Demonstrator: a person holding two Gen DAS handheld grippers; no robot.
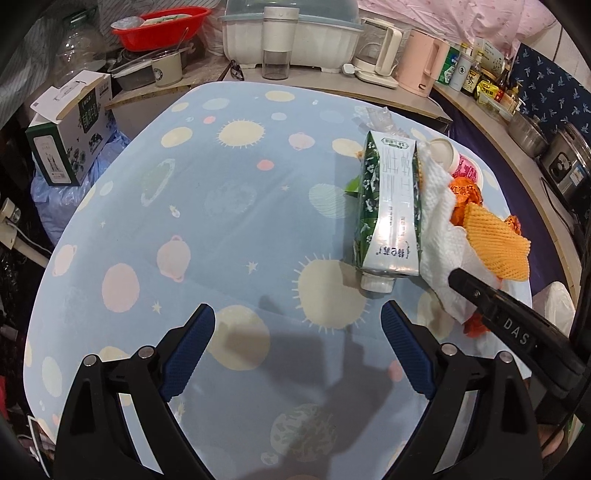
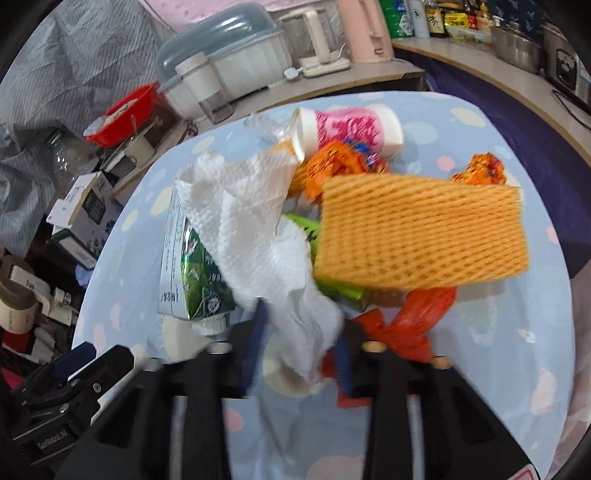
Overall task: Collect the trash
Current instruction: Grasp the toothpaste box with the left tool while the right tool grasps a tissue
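Observation:
A pile of trash lies on the right side of the blue planet-print table [image 1: 221, 206]. It holds a green and white milk carton [image 1: 391, 206] [image 2: 195, 280], a crumpled white paper towel [image 1: 439, 229] [image 2: 258, 229], an orange foam net [image 1: 495, 243] [image 2: 421, 229], a pink and white cup [image 1: 461, 162] [image 2: 347, 129], orange wrappers [image 2: 340, 162] and an orange plastic bag [image 2: 406, 321]. My right gripper [image 2: 299, 343] [image 1: 458, 280] is shut on the near end of the paper towel; its view is blurred. My left gripper [image 1: 297, 332] [image 2: 96, 360] hangs open over bare cloth, left of the carton.
Behind the table runs a counter with a white dish rack [image 1: 291, 33], a glass kettle [image 1: 376, 51], a pink kettle [image 1: 424, 62], a red basin [image 1: 159, 29] and sauce bottles [image 1: 476, 74]. A milk box [image 1: 70, 125] stands off the table's left edge. Pots [image 1: 554, 147] sit at the right.

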